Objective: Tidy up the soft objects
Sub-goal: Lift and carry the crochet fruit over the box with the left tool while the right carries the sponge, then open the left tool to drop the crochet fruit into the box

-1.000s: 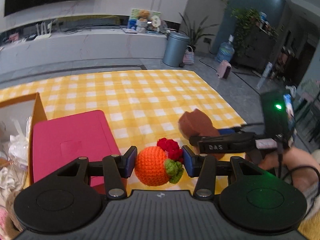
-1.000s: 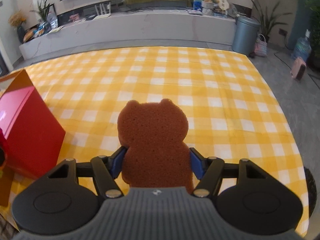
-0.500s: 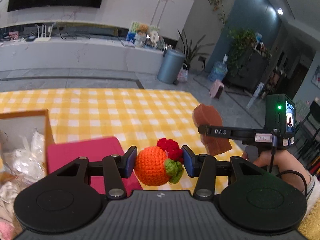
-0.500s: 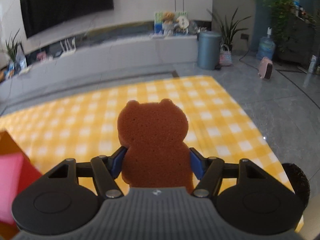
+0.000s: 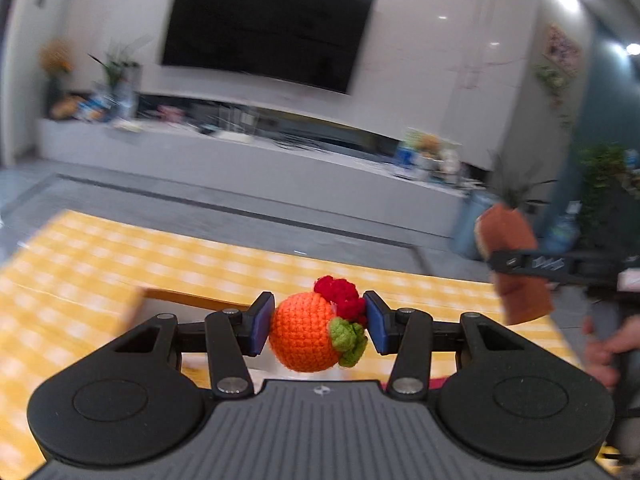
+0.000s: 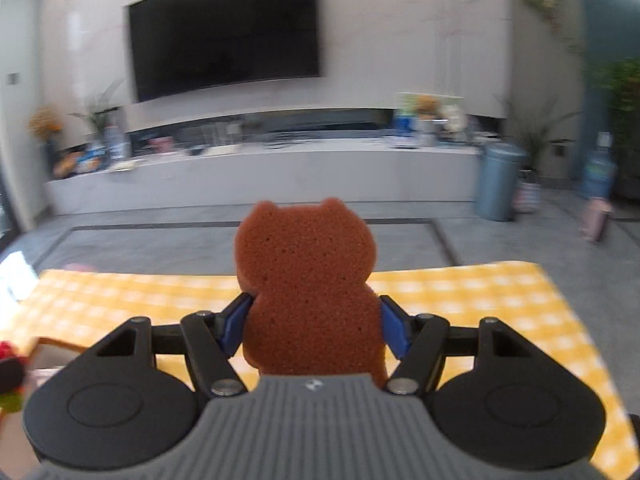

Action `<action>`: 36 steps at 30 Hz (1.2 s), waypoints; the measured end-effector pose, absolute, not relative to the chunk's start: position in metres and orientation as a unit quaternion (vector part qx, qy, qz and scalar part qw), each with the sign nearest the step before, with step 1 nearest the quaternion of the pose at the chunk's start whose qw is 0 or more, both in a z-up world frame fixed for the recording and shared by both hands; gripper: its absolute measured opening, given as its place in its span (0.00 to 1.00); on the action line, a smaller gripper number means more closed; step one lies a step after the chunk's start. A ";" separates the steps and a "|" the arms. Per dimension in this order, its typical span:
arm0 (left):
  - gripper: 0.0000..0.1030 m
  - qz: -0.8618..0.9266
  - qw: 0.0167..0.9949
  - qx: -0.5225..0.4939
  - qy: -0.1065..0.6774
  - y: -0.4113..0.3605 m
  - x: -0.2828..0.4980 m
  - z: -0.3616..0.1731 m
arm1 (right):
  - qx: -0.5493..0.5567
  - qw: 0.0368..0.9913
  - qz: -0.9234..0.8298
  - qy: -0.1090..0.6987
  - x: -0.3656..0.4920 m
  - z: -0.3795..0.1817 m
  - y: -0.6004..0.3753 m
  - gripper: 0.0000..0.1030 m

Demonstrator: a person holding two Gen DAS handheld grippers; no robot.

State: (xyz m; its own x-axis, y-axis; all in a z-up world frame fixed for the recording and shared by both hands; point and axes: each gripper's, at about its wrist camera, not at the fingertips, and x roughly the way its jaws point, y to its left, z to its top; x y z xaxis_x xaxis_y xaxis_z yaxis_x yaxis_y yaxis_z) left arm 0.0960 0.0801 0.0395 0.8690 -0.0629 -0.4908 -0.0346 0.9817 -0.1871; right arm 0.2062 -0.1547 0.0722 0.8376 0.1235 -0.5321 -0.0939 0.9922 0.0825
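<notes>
My left gripper (image 5: pixel 318 330) is shut on an orange crocheted fruit (image 5: pixel 304 334) with a red and green top, held in the air above the table. My right gripper (image 6: pixel 314 326) is shut on a brown bear-shaped sponge (image 6: pixel 308 280), also lifted. In the left wrist view the sponge (image 5: pixel 510 264) and the right gripper show at the right, level with my left gripper. The fruit's edge shows at the far left of the right wrist view (image 6: pixel 8 354).
A yellow checked cloth (image 5: pixel 120 256) covers the table below. The wooden edge of a box (image 5: pixel 188 298) lies under the left gripper. A TV (image 6: pixel 224 32), a long white bench and a grey bin (image 6: pixel 498 182) stand beyond.
Both grippers have risen and tilted up, each still holding its object. The red box lid and the table have dropped low in view; the TV wall now fills the frames.
</notes>
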 end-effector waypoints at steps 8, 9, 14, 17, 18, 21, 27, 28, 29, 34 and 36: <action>0.53 0.012 0.951 -0.115 0.287 0.121 0.100 0.020 | -0.008 0.929 0.181 0.322 0.197 0.075 -0.059 0.64; 0.53 0.019 0.951 -0.108 0.291 0.123 0.102 0.017 | -0.009 0.925 0.192 0.328 0.194 0.073 -0.049 0.64; 0.53 0.063 0.932 -0.120 0.337 0.144 0.104 -0.007 | -0.031 0.916 0.219 0.334 0.171 0.067 -0.008 0.65; 0.53 0.055 0.922 -0.097 0.372 0.144 0.109 -0.020 | -0.028 0.912 0.224 0.343 0.162 0.056 0.008 0.65; 0.53 0.057 0.916 -0.091 0.388 0.143 0.111 -0.025 | -0.029 0.909 0.224 0.350 0.160 0.051 0.013 0.65; 0.53 0.069 0.898 -0.092 0.424 0.143 0.114 -0.037 | -0.038 0.905 0.216 0.364 0.158 0.040 0.024 0.65; 0.53 0.076 0.895 -0.066 0.435 0.137 0.103 -0.035 | -0.037 0.901 0.199 0.385 0.160 0.023 0.013 0.65; 0.53 0.075 0.894 -0.063 0.437 0.137 0.099 -0.034 | -0.036 0.900 0.197 0.386 0.159 0.022 0.012 0.65; 0.53 0.070 0.893 -0.057 0.442 0.137 0.097 -0.033 | -0.037 0.900 0.196 0.387 0.159 0.021 0.011 0.65; 0.60 0.000 0.879 -0.006 0.477 0.129 0.087 -0.038 | -0.042 0.903 0.192 0.382 0.155 0.022 0.012 0.65; 0.76 -0.005 0.883 -0.015 0.468 0.129 0.084 -0.035 | -0.042 0.903 0.193 0.382 0.153 0.022 0.014 0.65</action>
